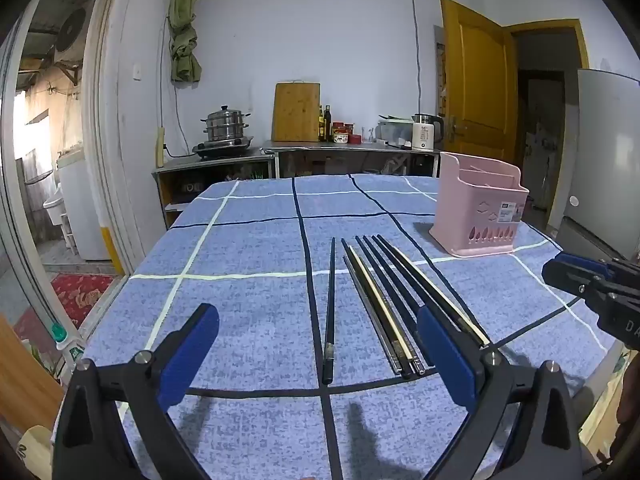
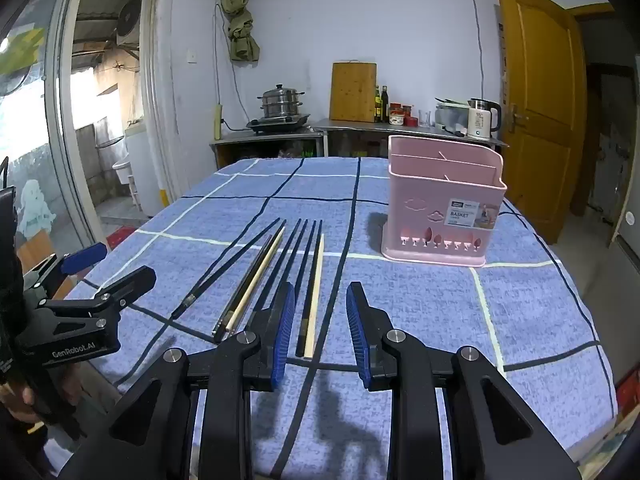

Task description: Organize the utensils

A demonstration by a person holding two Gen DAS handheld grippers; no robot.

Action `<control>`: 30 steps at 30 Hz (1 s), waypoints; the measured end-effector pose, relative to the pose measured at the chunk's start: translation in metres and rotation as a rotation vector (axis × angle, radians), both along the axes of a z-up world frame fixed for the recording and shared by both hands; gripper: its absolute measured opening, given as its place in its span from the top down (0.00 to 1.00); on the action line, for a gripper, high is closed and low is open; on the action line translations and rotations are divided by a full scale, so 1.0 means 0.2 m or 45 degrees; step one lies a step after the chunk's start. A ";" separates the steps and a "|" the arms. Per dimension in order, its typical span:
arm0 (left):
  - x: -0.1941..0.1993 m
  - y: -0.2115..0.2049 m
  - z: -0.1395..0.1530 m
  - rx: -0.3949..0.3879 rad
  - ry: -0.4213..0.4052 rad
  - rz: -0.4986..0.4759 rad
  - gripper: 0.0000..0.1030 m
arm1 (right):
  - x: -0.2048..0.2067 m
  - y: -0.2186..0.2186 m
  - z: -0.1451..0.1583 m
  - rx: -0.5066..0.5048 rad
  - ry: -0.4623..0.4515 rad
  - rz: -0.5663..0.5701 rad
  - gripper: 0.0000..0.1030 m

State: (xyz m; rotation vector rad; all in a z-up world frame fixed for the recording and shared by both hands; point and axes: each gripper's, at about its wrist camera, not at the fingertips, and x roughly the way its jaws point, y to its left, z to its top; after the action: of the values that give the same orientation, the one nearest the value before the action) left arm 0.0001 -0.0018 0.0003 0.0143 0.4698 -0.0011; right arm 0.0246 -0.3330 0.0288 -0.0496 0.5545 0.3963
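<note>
Several chopsticks lie side by side on the blue checked tablecloth (image 1: 240,248). One black chopstick (image 1: 330,312) lies apart on the left of the bundle (image 1: 378,304), which mixes black, metal and pale sticks. My left gripper (image 1: 320,356) hovers wide open over their near ends, holding nothing. My right gripper (image 2: 320,332) is open with a narrow gap, just above the near ends of a black stick and a pale chopstick (image 2: 316,288), and its pads touch neither. A pink utensil basket (image 2: 444,208) with dividers stands upright beyond them at the right, apparently empty.
Each gripper shows in the other's view: right gripper (image 1: 560,276), left gripper (image 2: 112,266). The table's left edge (image 1: 120,292) drops to the floor by a glass door. A counter (image 1: 340,146) with a steamer pot, cutting board, bottles and kettle stands behind.
</note>
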 end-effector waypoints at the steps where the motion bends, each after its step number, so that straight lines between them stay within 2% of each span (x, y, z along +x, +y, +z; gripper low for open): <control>1: 0.00 -0.01 0.00 0.001 -0.003 0.000 0.02 | 0.00 0.00 0.00 0.000 -0.003 0.001 0.73; 30: -0.02 -0.01 0.02 -0.049 -0.012 -0.011 0.02 | -0.03 0.00 0.04 0.002 -0.015 -0.009 0.73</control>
State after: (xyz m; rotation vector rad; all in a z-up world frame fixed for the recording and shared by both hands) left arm -0.0031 -0.0044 0.0042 -0.0216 0.4598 -0.0189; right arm 0.0191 -0.3336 0.0371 -0.0484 0.5423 0.3890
